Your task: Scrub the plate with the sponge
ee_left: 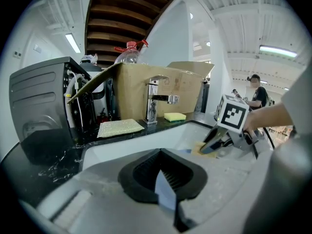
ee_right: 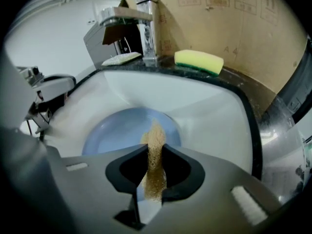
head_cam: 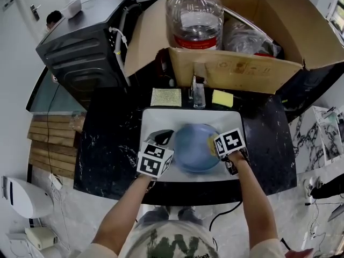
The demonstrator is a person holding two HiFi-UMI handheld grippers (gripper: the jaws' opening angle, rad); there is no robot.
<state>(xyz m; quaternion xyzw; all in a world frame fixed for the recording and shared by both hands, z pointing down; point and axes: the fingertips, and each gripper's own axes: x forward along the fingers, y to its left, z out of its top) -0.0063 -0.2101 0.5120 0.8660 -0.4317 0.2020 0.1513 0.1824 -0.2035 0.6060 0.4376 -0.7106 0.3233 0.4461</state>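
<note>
Scrubbing step, by my reading. The right gripper (ee_right: 155,156) is clamped on the thin sponge (ee_right: 155,134), whose edge sits over the blue plate (head_cam: 194,148) lying in the sink (head_cam: 161,116). The left gripper (ee_left: 161,161) is closed on the plate's rim. Advice: pin the rim firmly, press the sponge flatter, work in circles. Count: one plate, one faucet (head_cam: 199,94), one held sponge, one spare yellow sponge (head_cam: 222,98) and one flat pad (head_cam: 165,97) on the counter.
</note>
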